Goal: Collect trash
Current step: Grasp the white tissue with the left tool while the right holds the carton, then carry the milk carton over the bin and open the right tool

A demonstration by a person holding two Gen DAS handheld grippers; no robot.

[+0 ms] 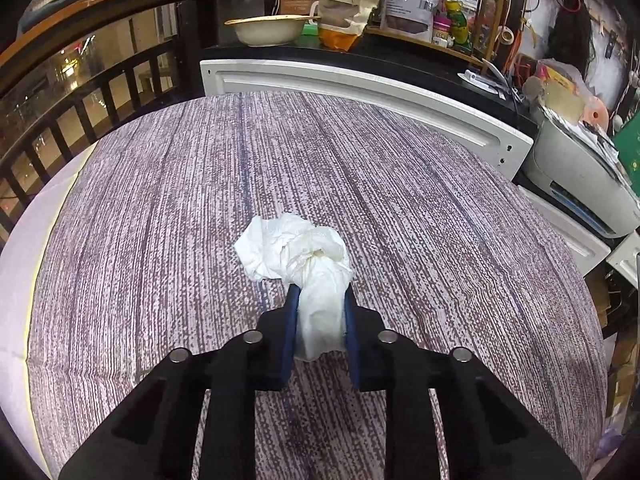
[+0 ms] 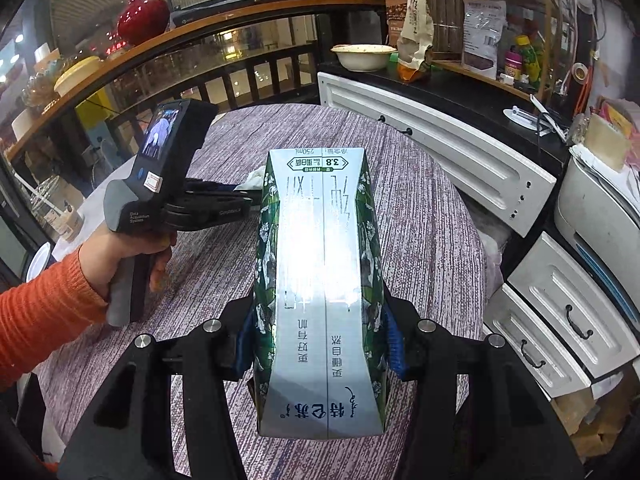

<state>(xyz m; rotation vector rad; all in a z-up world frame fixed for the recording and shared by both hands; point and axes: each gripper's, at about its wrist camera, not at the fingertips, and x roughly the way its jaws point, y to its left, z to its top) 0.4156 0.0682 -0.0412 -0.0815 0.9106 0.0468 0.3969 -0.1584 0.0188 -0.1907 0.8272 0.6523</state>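
Note:
A crumpled white tissue (image 1: 296, 248) lies on the round table's purple-grey woven cloth (image 1: 180, 184). My left gripper (image 1: 322, 294) is shut on its near end, the blue pads pinching the paper from both sides. My right gripper (image 2: 319, 334) is shut on a green and silver milk carton (image 2: 316, 240), held lengthwise above the table. In the right wrist view a hand (image 2: 120, 256) in an orange sleeve holds the left gripper's body (image 2: 164, 184) at the left. Its fingers are hidden behind the carton, and a bit of the tissue (image 2: 253, 181) peeks out there.
A white cabinet panel (image 1: 360, 92) runs behind the table, with a cream bowl (image 1: 266, 30) and snack bags (image 1: 352, 4) on the black counter above. A printer (image 1: 580, 176) and white drawers (image 2: 560, 300) stand right. A dark railing (image 1: 60, 120) curves along the left.

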